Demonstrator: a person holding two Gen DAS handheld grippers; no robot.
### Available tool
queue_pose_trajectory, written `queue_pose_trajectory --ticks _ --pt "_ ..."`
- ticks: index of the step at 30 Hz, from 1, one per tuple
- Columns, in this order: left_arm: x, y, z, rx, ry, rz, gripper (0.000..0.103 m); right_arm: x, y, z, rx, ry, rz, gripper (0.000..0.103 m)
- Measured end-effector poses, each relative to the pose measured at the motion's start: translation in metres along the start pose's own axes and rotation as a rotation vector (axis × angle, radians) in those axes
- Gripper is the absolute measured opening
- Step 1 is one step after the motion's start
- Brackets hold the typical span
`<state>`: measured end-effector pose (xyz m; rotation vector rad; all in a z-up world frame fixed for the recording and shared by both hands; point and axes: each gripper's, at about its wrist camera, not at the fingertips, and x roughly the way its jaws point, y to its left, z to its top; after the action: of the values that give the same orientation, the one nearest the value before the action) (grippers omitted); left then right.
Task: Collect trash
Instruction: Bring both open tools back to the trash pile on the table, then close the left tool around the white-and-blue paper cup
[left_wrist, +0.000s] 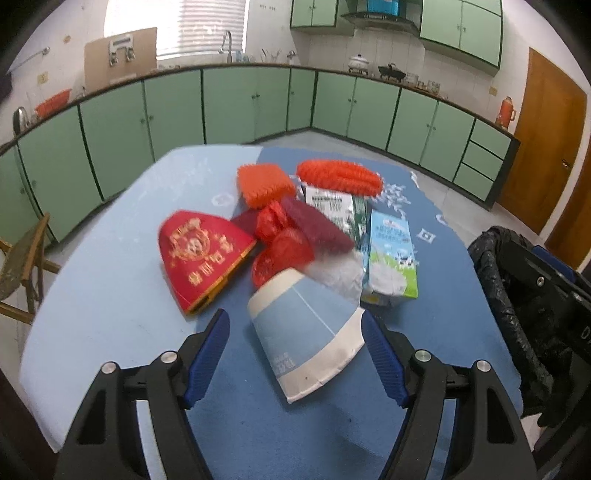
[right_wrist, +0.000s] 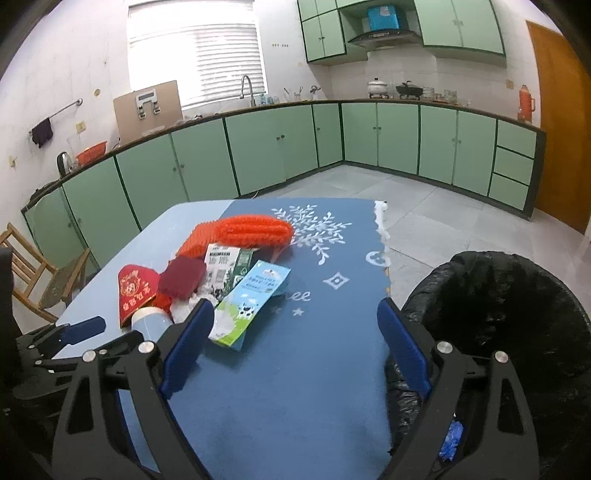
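A pile of trash lies on the blue table (left_wrist: 110, 314). A blue-and-white paper cup (left_wrist: 306, 332) lies on its side between the open fingers of my left gripper (left_wrist: 295, 336), not gripped. Behind it are a red gift box (left_wrist: 199, 251), red plastic bags (left_wrist: 280, 243), a milk carton (left_wrist: 391, 258) and orange foam nets (left_wrist: 340, 175). My right gripper (right_wrist: 295, 332) is open and empty over the blue cloth (right_wrist: 295, 387), with the milk carton (right_wrist: 251, 302) to its left. A black-lined trash bin (right_wrist: 498, 314) stands at the right.
Green kitchen cabinets (right_wrist: 258, 147) run along the far walls. A wooden chair (right_wrist: 40, 280) stands left of the table. A wooden door (right_wrist: 557, 129) is at the right. The left gripper (right_wrist: 74, 332) shows at the right wrist view's left edge.
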<state>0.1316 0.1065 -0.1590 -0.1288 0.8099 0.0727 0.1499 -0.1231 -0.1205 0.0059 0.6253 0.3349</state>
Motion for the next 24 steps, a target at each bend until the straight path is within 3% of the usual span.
queue_pose_trajectory --ticks 8,14,18,24 --pt "0.022 -0.002 -0.008 -0.028 0.079 -0.045 0.072 0.007 -0.002 -0.004 0.004 0.018 -0.002 0.087" --pt "0.021 0.001 -0.006 -0.059 0.056 -0.091 0.07 0.012 -0.003 -0.007 0.0 0.03 0.0 0.087" --pt "0.025 0.004 -0.004 -0.067 0.064 -0.105 0.049 0.014 -0.004 -0.007 0.005 0.036 0.001 0.086" --pt "0.023 0.008 -0.003 -0.086 0.042 -0.106 0.028 0.016 -0.001 -0.008 -0.005 0.043 0.005 0.086"
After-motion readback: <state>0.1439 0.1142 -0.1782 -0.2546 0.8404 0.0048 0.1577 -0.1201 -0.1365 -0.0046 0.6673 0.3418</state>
